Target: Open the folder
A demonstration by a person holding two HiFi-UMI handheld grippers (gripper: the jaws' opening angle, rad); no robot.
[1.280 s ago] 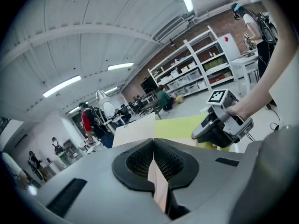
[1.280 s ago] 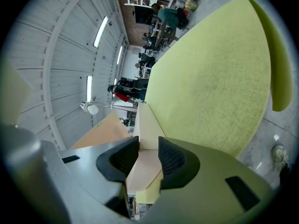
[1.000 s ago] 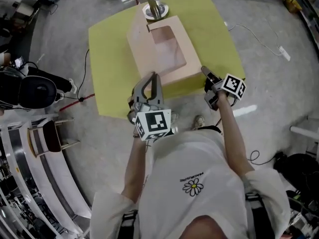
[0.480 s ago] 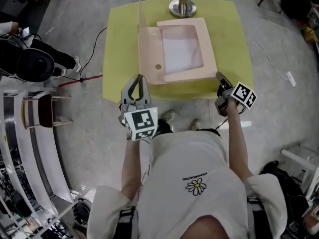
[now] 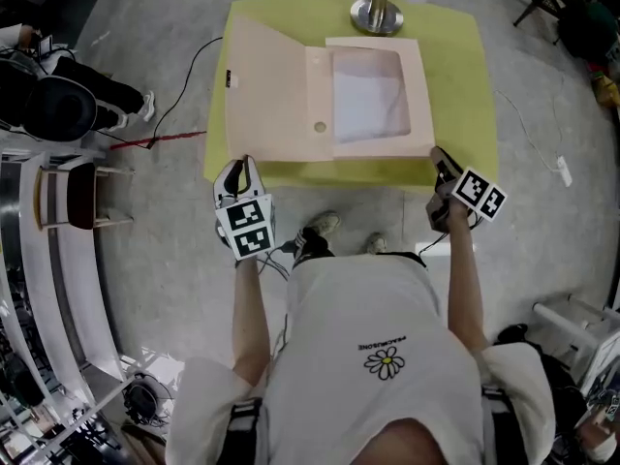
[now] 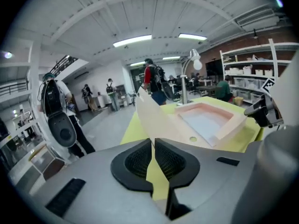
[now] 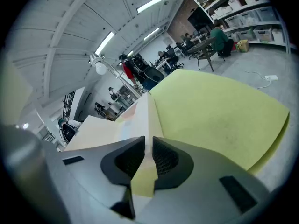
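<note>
The pale pink folder (image 5: 378, 95) lies open on the yellow table (image 5: 465, 85). Its cover (image 5: 271, 95) is spread flat to the left, and the white sheet inside is bare. My left gripper (image 5: 235, 168) hangs just off the table's near left corner, shut and empty; in the left gripper view (image 6: 153, 141) the cover (image 6: 152, 115) slopes away ahead of it. My right gripper (image 5: 438, 155) sits at the folder's near right corner (image 7: 142, 108). Its jaws have just been closing and stand a narrow slit apart (image 7: 148, 139), with nothing pressed between the pads.
A lamp base (image 5: 376, 15) stands at the table's far edge behind the folder. A small chair (image 5: 77, 197) and a person in black (image 5: 58, 105) are at the left on the floor. A cable and power strip (image 5: 560, 168) run at the right.
The cover swung from upright to flat on the left. My left gripper moved left and down off the cover to the table's near left corner. The right gripper stayed by the near right corner.
</note>
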